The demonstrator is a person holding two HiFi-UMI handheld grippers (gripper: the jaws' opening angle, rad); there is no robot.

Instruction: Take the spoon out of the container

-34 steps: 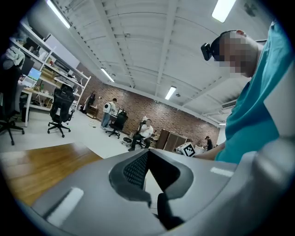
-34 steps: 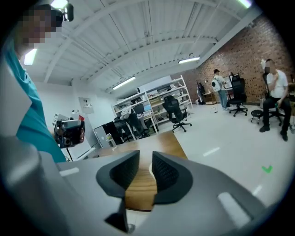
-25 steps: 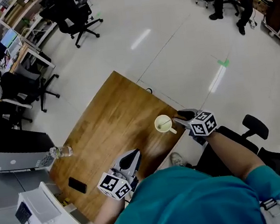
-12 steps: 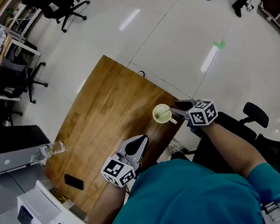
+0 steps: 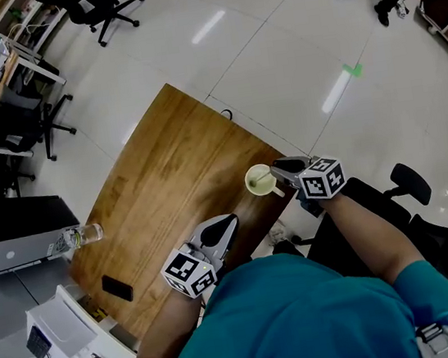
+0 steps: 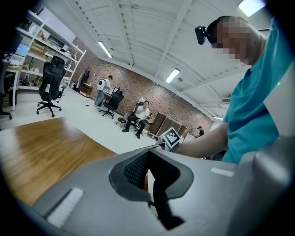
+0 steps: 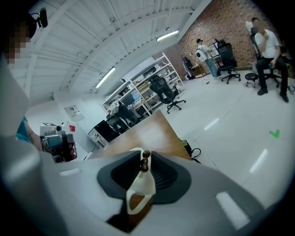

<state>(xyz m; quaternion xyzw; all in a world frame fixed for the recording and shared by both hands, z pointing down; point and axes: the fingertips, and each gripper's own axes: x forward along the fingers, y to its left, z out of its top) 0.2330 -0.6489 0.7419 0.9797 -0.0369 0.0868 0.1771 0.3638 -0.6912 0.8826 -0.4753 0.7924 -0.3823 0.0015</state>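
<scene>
1. the right hand-held gripper (image 5: 277,169) reaches over the near right edge of the wooden surface (image 5: 165,170), up against the cream cup (image 7: 142,184).
2. its jaws have just been closing and are now clenched on the brown beaded end of the spoon (image 7: 145,161), which sits at their tips.
3. the spoon is not yet out: its other end rests inside the cup, and the cup's looped handle lies between the jaws too.
4. the left hand-held gripper (image 5: 229,221) is over the near edge, well apart from the cup, jaws together on nothing.
5. a clear bottle (image 5: 79,234) lies at the surface's left edge.
</scene>
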